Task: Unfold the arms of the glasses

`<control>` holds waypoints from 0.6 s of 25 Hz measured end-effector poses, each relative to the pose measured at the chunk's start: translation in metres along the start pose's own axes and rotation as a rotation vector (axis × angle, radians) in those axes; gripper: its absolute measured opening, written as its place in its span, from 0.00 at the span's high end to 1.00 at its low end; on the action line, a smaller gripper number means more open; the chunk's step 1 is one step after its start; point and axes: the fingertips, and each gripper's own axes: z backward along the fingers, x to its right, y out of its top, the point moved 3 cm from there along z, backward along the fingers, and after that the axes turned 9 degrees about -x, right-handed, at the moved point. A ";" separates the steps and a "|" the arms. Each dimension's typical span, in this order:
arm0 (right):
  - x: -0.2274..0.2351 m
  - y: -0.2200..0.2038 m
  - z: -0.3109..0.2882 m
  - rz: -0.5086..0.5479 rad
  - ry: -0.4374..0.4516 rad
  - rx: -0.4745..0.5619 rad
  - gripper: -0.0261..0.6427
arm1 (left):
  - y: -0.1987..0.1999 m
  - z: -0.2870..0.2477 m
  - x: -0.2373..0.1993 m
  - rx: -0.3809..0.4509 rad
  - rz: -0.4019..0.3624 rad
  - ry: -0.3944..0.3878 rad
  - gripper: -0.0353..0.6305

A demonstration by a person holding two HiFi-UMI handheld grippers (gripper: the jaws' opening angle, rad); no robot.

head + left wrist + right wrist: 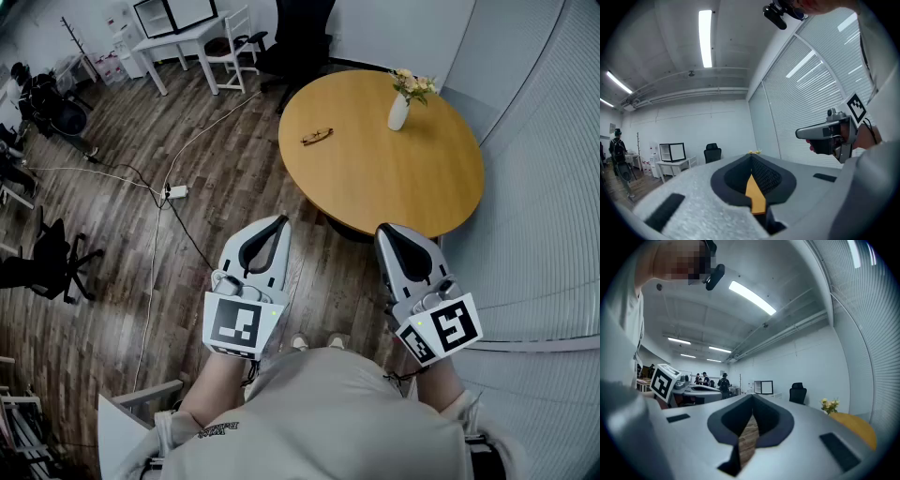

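Head view, nearest: the person's pale shirt (pixel 319 412) is seen at the bottom edge, with a small dark print on it that is too small to be read; the toes of two shoes (pixel 298 342) are shown just beyond it.
Markings: a black-and-white square pattern is borne on the cube (pixel 234 323) of each gripper; shapes only can be made out, not letters.
Left side: the left gripper (pixel 278 223) is held level above the wooden floor (pixel 112 225); its jaws are closed tip to tip and nothing is gripped.
Right side: the right gripper (pixel 382 231) is held level beside it, the two kept apart; its jaws are likewise pressed together and nothing is held.
On the floor: a white power strip (pixel 175 191) with cables is laid to the left, ahead of the left gripper.
Table: the round table (pixel 403 187) is stood just ahead of both jaw tips.
Task's thing: the glasses (pixel 317 137) are laid on the far left part of the table top, well apart from both grippers; whether the arms are folded cannot be told.
Beside it: a white vase (pixel 398 112) of flowers is stood on the far right part, apart from the glasses.
Far end: a white desk (pixel 178 42), a white chair (pixel 230 47) and a black office chair (pixel 298 37) are set beyond the table.
Left gripper view only: a ceiling strip light (pixel 705 37) is shown, the right gripper is seen side-on, and a strip of orange table top is seen behind the closed tips.
Right gripper view only: standing people (pixel 724 380) are seen far off, and floor boards are seen behind the closed tips.
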 end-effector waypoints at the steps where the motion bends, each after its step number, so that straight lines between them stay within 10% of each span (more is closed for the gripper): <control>1: 0.002 0.000 0.000 -0.007 -0.004 0.003 0.92 | -0.001 -0.001 0.000 0.001 -0.010 -0.001 0.91; 15: 0.020 -0.005 0.018 -0.032 -0.008 0.027 0.92 | -0.007 -0.009 0.026 -0.021 -0.034 -0.011 0.91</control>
